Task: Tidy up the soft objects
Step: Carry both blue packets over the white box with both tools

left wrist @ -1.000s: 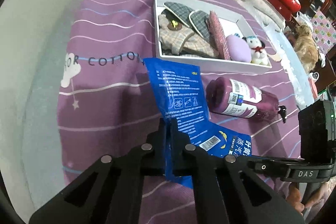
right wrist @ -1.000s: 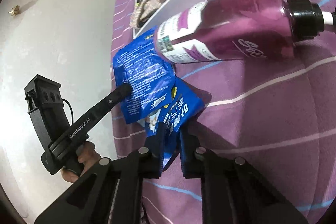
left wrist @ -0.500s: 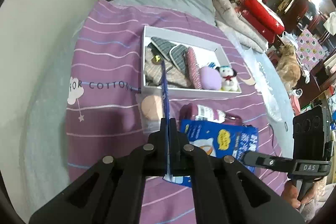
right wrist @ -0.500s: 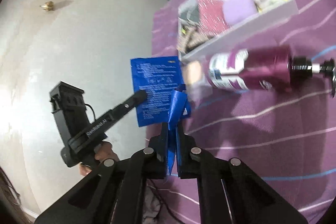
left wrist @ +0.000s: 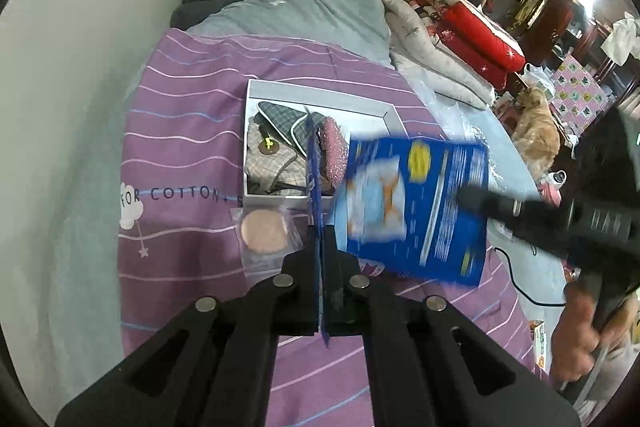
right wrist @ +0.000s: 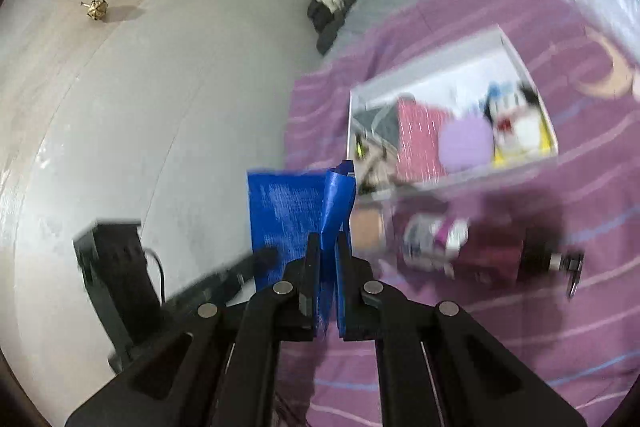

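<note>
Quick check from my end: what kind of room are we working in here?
Most likely a bedroom in a home. The work surface is a bed with a purple striped quilt, folded bedding is piled at its far side, and a dog lies beside the bed among household clutter.

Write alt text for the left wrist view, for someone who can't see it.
The left gripper is shut on the edge of a blue packet, which the right gripper also holds, above a purple striped bedspread. Behind it sits a white box of soft items, with a packaged pink puff in front.
</note>
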Demonstrator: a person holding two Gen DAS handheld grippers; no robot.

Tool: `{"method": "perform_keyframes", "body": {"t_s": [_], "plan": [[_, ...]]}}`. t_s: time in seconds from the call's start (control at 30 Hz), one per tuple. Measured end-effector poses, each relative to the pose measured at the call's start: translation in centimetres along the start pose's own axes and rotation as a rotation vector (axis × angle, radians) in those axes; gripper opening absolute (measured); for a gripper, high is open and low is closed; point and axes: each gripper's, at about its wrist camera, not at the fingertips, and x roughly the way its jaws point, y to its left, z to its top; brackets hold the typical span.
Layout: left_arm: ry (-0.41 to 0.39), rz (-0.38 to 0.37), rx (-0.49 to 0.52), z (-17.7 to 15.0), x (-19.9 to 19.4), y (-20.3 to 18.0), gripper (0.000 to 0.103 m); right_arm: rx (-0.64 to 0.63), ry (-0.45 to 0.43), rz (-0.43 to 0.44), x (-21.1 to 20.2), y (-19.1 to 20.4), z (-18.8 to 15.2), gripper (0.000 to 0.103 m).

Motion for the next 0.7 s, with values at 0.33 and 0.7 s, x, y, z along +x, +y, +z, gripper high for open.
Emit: {"method": "perform_keyframes", "body": {"t_s": [0.33, 0.7], "plan": [[-0.046, -0.024, 0.026, 2.4, -0.7, -1.0, 0.002, 0.044, -0.099, 0.058, -1.2, 3.1, 4.9, 0.004], [-0.101, -0.157, 0.159, 7.3, -1.4, -3.9, 0.002, 0.089, -0.274, 0.078, -6.0, 2.4, 6.7, 0.004]]}}
